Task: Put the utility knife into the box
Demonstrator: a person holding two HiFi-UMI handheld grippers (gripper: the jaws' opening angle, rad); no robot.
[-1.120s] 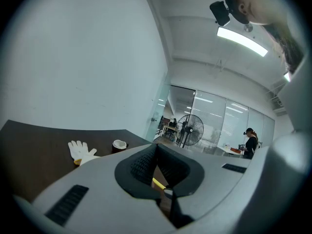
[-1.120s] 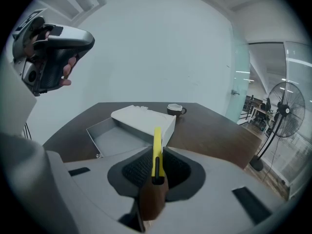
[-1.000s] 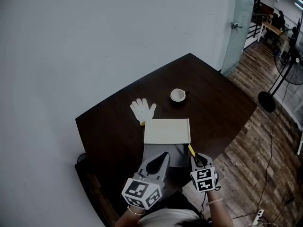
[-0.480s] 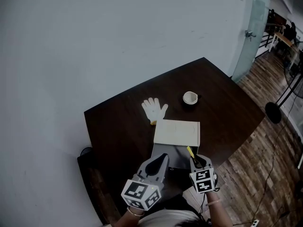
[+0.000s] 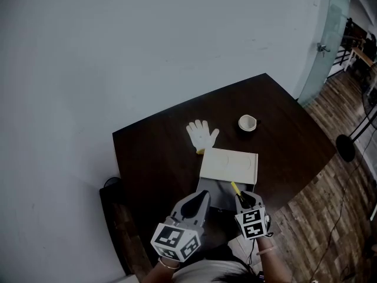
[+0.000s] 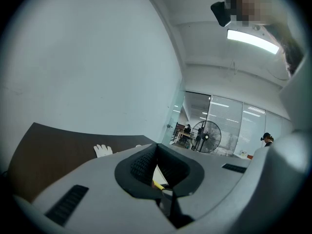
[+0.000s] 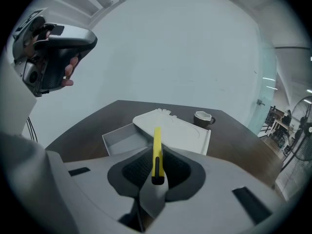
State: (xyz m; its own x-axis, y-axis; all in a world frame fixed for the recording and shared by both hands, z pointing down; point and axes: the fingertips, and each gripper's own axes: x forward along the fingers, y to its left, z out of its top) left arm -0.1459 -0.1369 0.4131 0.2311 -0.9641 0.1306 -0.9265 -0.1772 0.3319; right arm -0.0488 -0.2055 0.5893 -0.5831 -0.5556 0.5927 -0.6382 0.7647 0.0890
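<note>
My right gripper point(image 5: 243, 198) point(image 7: 156, 172) is shut on a yellow utility knife point(image 5: 235, 188) point(image 7: 157, 149), whose end sticks forward over the near right part of the open grey box point(image 5: 213, 188) point(image 7: 119, 141). The box's cream lid point(image 5: 230, 164) point(image 7: 178, 131) leans on its far side. To the left, my left gripper point(image 5: 200, 202) point(image 6: 157, 165) hangs above the box's near left corner, shut with nothing in it. All of this is above a dark brown table point(image 5: 153, 158).
A white glove point(image 5: 202, 134) point(image 6: 102, 150) point(image 7: 165, 112) lies beyond the lid and a small cup point(image 5: 247, 122) point(image 7: 202, 117) stands at the far right. A pale wall runs behind the table. A glass door point(image 5: 336, 34) and wooden floor point(image 5: 330, 217) are at the right.
The head view has swung, so the table sits further right in the picture. Relative to the box, both grippers have shifted left, and the knife now hangs over the box instead of beside it.
</note>
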